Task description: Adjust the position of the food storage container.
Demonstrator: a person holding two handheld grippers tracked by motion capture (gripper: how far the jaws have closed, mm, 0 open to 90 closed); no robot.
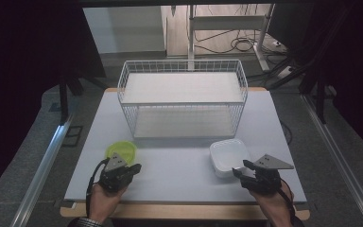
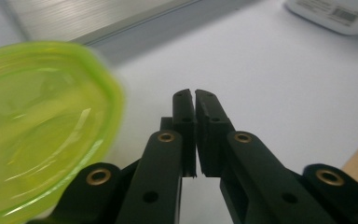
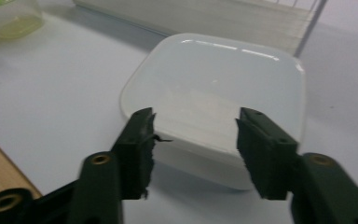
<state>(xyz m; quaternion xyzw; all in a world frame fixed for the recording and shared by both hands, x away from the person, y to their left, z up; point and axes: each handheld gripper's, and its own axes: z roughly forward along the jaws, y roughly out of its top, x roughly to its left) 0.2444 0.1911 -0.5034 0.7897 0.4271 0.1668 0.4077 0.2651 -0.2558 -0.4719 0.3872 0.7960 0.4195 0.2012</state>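
— High view first: how many things do you count on the table (image 1: 179, 165)?

— One white wire basket (image 1: 183, 97) at the far side, one green bowl (image 1: 121, 150) near the left, one white square container (image 1: 228, 157) near the right. Two grippers, one in each hand.

— What do the gripper views add?

— Left gripper view shows the left gripper (image 2: 195, 100) with its jaws pressed together, nothing between them, and the green bowl just beside them on that view's left, translucent and blurred. A label on the white container's side shows at the top right corner. Right gripper view shows the right gripper (image 3: 193, 135) with jaws at a middling gap, their tips over the white container's near edge; the pads do not press on it.

— And the hands?

— Both forearms come in from the near edge. Left hand (image 1: 105, 196) sits low behind the bowl, the right hand (image 1: 275, 201) just behind the container's near corner, each gripper pointing forward.
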